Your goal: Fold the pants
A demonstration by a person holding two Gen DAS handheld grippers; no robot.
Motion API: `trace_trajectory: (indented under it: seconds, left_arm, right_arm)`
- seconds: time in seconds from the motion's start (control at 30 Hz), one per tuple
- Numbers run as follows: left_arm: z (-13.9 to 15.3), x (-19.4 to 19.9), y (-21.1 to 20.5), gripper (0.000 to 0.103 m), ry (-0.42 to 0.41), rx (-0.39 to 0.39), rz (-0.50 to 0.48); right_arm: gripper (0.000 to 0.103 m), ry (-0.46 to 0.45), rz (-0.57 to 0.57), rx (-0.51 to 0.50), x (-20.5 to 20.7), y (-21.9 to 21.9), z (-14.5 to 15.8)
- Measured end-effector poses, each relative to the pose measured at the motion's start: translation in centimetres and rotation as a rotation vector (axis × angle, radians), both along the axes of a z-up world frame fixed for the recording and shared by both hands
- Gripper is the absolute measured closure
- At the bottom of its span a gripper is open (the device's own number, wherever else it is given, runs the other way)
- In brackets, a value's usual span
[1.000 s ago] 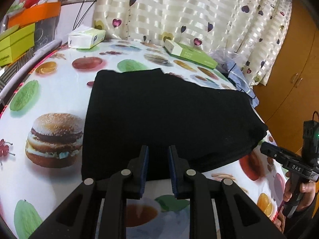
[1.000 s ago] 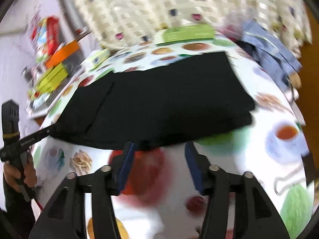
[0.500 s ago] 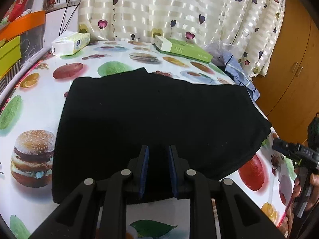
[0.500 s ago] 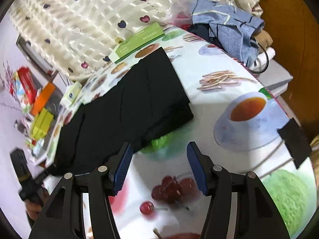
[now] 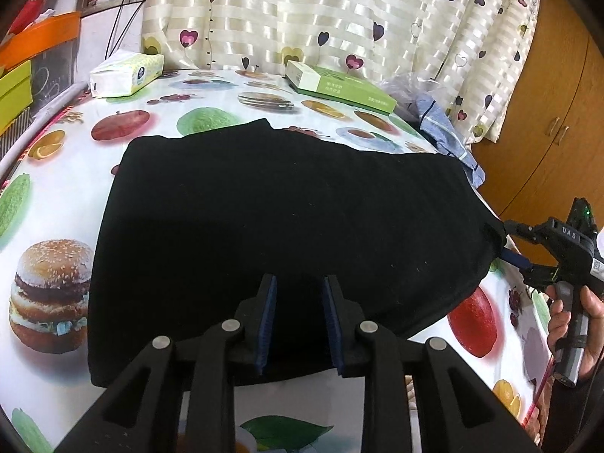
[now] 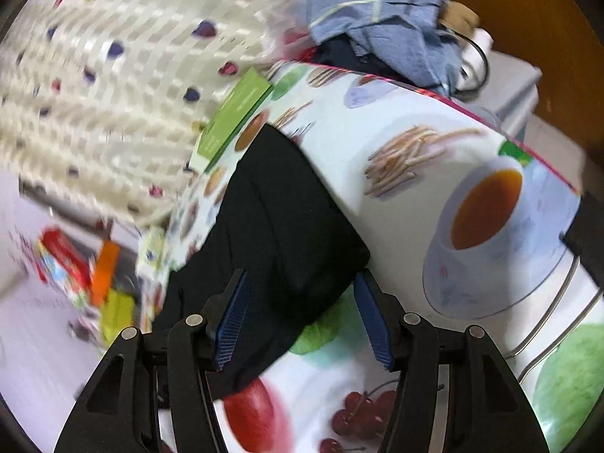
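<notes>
The black pants (image 5: 287, 219) lie folded flat on a table with a food-print cloth (image 5: 211, 102). My left gripper (image 5: 298, 294) hovers over their near edge with the jaws a little apart and nothing between them. In the right wrist view the pants (image 6: 279, 241) run away to the upper left, and my right gripper (image 6: 302, 283) is open wide with their right-hand corner between its fingers. That gripper also shows in the left wrist view (image 5: 507, 241), at the pants' right end.
A tissue box (image 5: 126, 75) and a flat green box (image 5: 339, 85) sit at the table's far side before a heart-print curtain. Blue clothes (image 6: 381, 26) are heaped off the far right corner. A wooden cabinet (image 5: 547, 113) stands to the right.
My right gripper has swung round to the pants' right end and closed in until the corner lies between its open fingers. My left gripper has moved forward over the pants' near edge and opened slightly.
</notes>
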State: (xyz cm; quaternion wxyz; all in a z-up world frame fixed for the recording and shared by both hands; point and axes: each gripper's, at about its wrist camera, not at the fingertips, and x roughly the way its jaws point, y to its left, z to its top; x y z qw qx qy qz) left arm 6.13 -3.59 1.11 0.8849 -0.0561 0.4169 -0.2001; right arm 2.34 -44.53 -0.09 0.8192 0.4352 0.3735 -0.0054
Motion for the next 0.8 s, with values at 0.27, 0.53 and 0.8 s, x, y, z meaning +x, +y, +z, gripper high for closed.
trace_trajectory:
  seconds: [0.27,0.53,0.8]
  left_arm:
    - [0.0,-0.1,-0.1,0.075,-0.001,0.005,-0.004]
    - [0.0,-0.4,-0.5,0.075,-0.004,0.014,-0.017]
    - [0.0,-0.3,-0.4,0.075,-0.002,0.009,-0.017]
  right_arm:
    - [0.045,0.055,-0.056,-0.151,1.4,1.4,1.0]
    - [0.076,0.054,-0.092,-0.155,2.1,1.4,0.4]
    - [0.084,-0.087,-0.049,-0.111,1.6,1.5,1.7]
